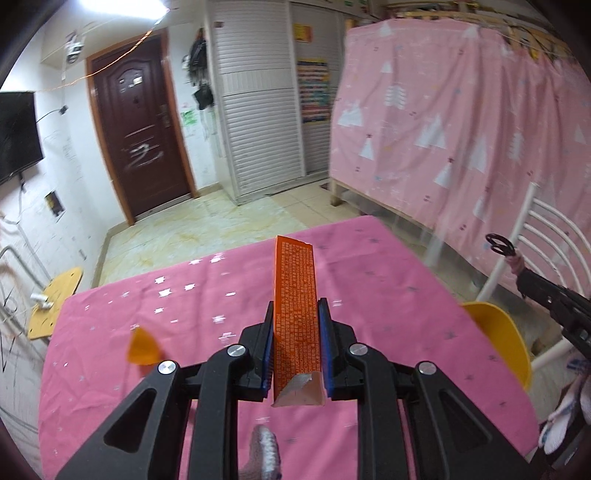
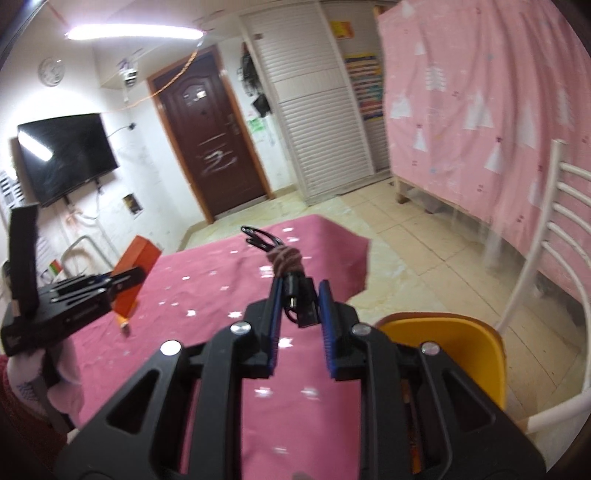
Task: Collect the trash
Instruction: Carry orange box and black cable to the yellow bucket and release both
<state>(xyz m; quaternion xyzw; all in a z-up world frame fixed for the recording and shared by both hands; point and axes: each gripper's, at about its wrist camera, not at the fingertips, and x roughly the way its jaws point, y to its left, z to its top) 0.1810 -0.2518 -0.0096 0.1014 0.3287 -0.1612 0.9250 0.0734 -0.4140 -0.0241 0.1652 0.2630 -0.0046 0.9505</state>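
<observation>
Left gripper (image 1: 295,314): I clamp orange carton (image 1: 295,295) lengthwise, aloft over pink table (image 1: 147,295) | Right gripper (image 2: 300,306): I pinch bundled black cable (image 2: 291,273), likewise lifted | Purpose, I judge: carrying both binward.

Orange carton (image 1: 295,314): its upper face is covered with dense rows of small white print, too fine and blurred to read.
Dark brown wooden door (image 1: 142,133): white scrawled marks at mid-height, not legible as words.
Yellow-and-red poster (image 1: 303,32) on the white slatted wardrobe: print too blurred to read.
Striped colourful chart (image 1: 314,92) beneath it: rows of lines, none legible.
</observation>
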